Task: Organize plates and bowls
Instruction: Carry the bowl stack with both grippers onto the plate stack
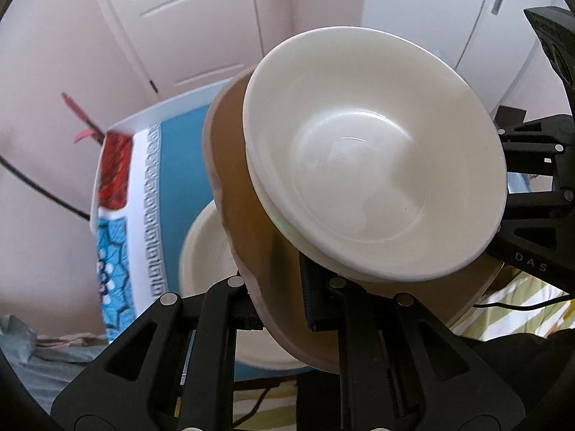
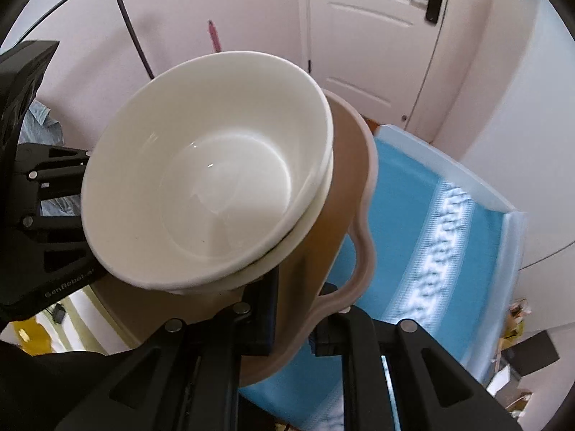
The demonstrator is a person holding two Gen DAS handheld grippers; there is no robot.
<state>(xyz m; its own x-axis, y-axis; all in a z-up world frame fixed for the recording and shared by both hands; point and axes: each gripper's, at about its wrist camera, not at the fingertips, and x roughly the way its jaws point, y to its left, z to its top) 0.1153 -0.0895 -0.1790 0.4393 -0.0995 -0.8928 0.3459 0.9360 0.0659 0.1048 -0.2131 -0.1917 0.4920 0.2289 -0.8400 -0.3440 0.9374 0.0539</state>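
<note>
Both grippers are clamped on the same thing here. The left gripper has its two fingers pinching the wavy rim of a tan plate, one finger on top, one underneath. The right gripper is doing the same on the opposite edge of that plate, so the plate hangs in the air between them, tilted.

Sitting on the plate are two white bowls, nested one inside the other; you can see the second rim peeking out under the top one in the right view too.

Down below there's one more white bowl, partly hidden by the plate, resting on a table with a blue patterned cloth. That cloth fills the right view's lower half. One white door stands behind.
</note>
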